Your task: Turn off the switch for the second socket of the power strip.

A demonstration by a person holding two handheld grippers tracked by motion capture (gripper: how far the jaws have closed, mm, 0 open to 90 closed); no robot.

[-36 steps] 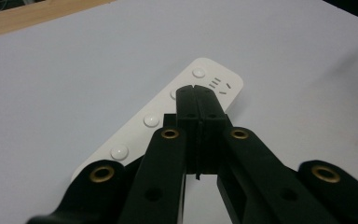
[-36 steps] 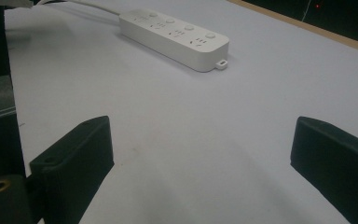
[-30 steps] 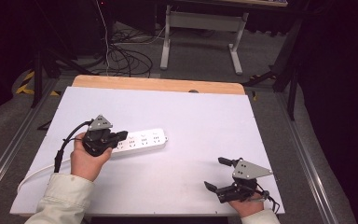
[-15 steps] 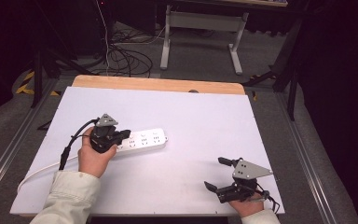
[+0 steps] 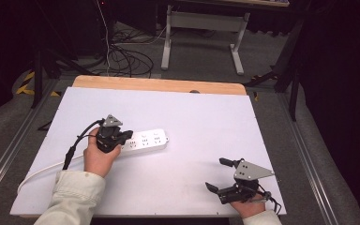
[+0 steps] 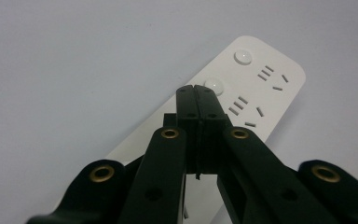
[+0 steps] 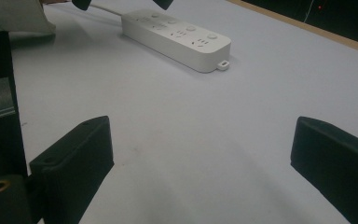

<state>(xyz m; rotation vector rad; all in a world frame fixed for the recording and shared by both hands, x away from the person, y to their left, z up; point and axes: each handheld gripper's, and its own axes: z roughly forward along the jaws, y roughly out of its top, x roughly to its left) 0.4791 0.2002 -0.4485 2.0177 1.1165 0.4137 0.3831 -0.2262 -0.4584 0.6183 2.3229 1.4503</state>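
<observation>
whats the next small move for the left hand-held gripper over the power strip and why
Probably ease the left hand-held gripper down onto the round button of the power strip. Its jaws are shut, making one blunt tip, which sits right beside that button.

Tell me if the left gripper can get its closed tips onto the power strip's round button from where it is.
Probably yes: the left gripper, jaws shut, points at a round button on the power strip, with nothing between.

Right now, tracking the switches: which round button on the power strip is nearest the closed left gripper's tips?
The button just beyond the left gripper tips. The other button lies farther along the power strip, near its end.
</observation>
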